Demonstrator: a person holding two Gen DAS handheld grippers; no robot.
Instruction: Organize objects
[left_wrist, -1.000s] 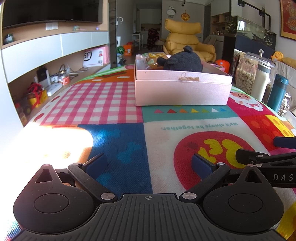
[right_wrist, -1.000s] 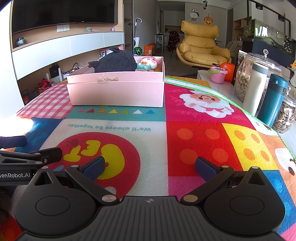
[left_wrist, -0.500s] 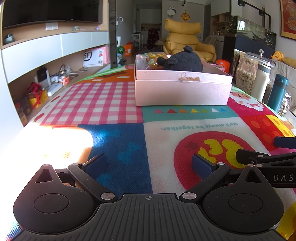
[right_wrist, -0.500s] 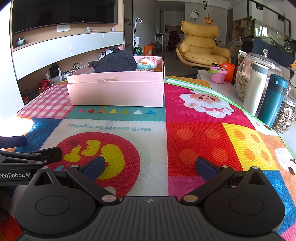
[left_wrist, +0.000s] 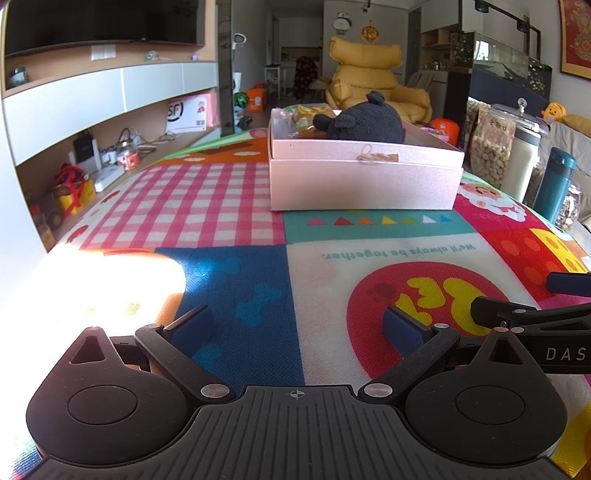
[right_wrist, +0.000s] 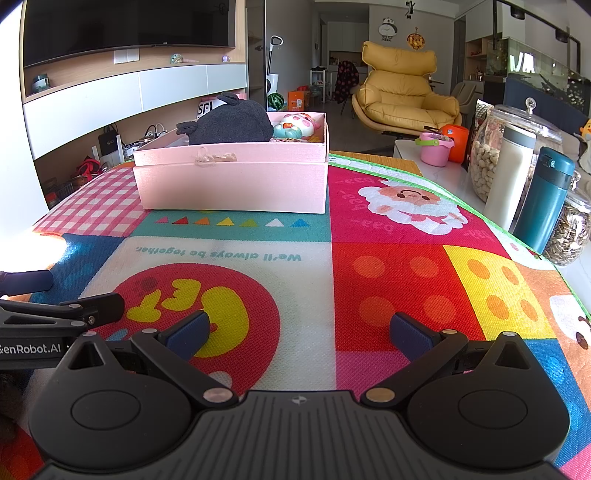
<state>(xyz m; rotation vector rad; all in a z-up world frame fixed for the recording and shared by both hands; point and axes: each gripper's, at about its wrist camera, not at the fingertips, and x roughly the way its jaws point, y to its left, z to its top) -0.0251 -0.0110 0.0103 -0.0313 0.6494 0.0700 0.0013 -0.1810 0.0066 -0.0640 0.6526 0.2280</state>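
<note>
A pink box stands on the colourful mat, also in the right wrist view. A dark grey plush toy lies in it, seen too in the right wrist view, with a pink-and-white toy and yellow packets behind it. My left gripper is open and empty, low over the mat, well short of the box. My right gripper is open and empty beside it. Each gripper's fingers show at the other view's edge.
A glass jar of nuts, a white bottle, a teal flask and a seed jar stand along the mat's right edge. The mat covers the table. A bright sun patch lies at the left.
</note>
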